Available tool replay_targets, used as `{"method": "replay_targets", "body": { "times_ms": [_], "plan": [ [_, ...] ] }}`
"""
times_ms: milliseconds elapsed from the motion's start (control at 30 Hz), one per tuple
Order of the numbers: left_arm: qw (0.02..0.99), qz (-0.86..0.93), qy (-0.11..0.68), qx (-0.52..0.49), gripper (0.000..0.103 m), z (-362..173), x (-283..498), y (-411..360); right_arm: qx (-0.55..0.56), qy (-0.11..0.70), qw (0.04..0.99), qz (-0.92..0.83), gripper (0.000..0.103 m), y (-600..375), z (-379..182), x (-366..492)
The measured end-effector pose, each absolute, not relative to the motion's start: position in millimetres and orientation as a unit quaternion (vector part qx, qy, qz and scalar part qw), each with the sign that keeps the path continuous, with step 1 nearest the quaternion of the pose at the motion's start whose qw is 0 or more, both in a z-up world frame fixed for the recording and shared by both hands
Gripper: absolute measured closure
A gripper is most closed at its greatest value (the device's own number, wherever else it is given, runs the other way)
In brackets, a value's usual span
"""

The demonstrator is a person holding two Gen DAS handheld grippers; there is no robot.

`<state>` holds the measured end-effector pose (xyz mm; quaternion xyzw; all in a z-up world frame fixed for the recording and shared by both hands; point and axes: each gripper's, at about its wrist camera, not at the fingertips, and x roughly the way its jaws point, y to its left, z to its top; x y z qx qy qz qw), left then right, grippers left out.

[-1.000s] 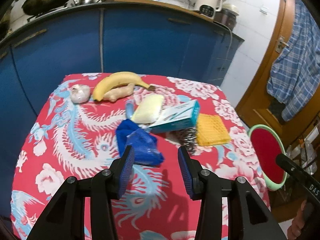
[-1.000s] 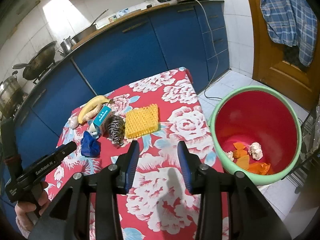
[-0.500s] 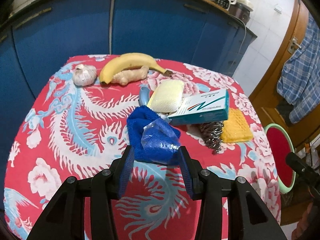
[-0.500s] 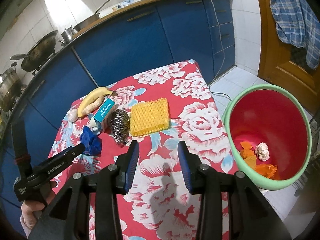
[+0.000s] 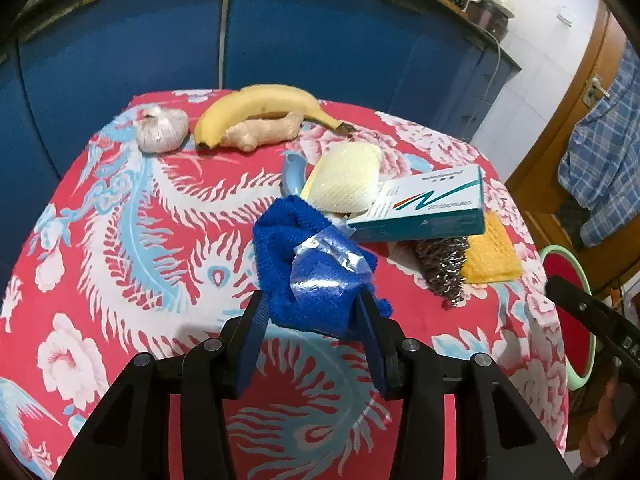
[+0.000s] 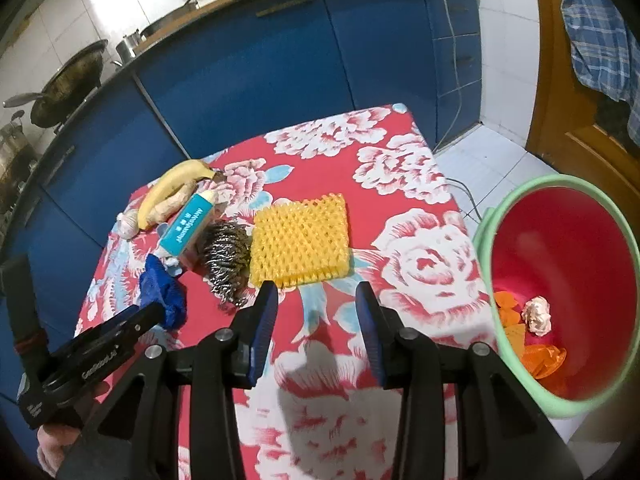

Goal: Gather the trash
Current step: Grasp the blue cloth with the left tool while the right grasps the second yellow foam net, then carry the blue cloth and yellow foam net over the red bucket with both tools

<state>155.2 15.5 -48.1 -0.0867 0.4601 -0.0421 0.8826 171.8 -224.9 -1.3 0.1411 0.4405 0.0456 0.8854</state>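
A crumpled blue cloth (image 5: pixel 296 256) with a scrap of clear plastic on it lies on the red flowered tablecloth (image 5: pixel 120 240). My left gripper (image 5: pixel 314 300) is open, and the cloth's near end sits between its blue fingertips without being squeezed. In the right wrist view the same cloth (image 6: pixel 160 284) shows just beyond the left gripper's tip. My right gripper (image 6: pixel 316 294) hovers open and empty over the table, just short of a yellow foam mesh (image 6: pixel 300 240). A green-rimmed red bin (image 6: pixel 484 240) stands on the floor to the right, holding orange scraps and crumpled paper (image 6: pixel 538 314).
Behind the cloth are a teal and white medicine box (image 5: pixel 424 208), a pale sponge (image 5: pixel 346 178), a steel scourer (image 5: pixel 444 264), a banana (image 5: pixel 256 104), ginger (image 5: pixel 260 132) and garlic (image 5: pixel 162 132). Blue cabinets (image 6: pixel 260 68) run behind the table. A wooden door (image 6: pixel 560 120) stands at right.
My left gripper has come down and forward, so the blue cloth now lies between its fingers. My right gripper has swung left over the table, and the bin sits further right in its view.
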Motion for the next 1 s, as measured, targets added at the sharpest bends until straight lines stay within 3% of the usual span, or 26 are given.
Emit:
{"method": "replay_targets", "body": {
  "times_ms": [533,633,833,1000],
  "plan": [
    [0.887,-0.037,0.456,-0.071,0.057,-56,158,12,0.144,0.471,0.869,0.043,0.061,-221,-33,210],
    [0.887,-0.039,0.454,-0.073,0.065,-55,157,13,0.141,0.469,0.871,0.042,0.061,-220,-35,211],
    [0.886,-0.046,0.454,-0.079,0.077,-55,156,12,0.144,0.467,0.871,0.048,0.087,-220,-37,210],
    [0.886,-0.050,0.451,-0.092,0.083,-50,152,15,0.140,0.458,0.876,0.052,0.091,-220,-31,203]
  ]
}}
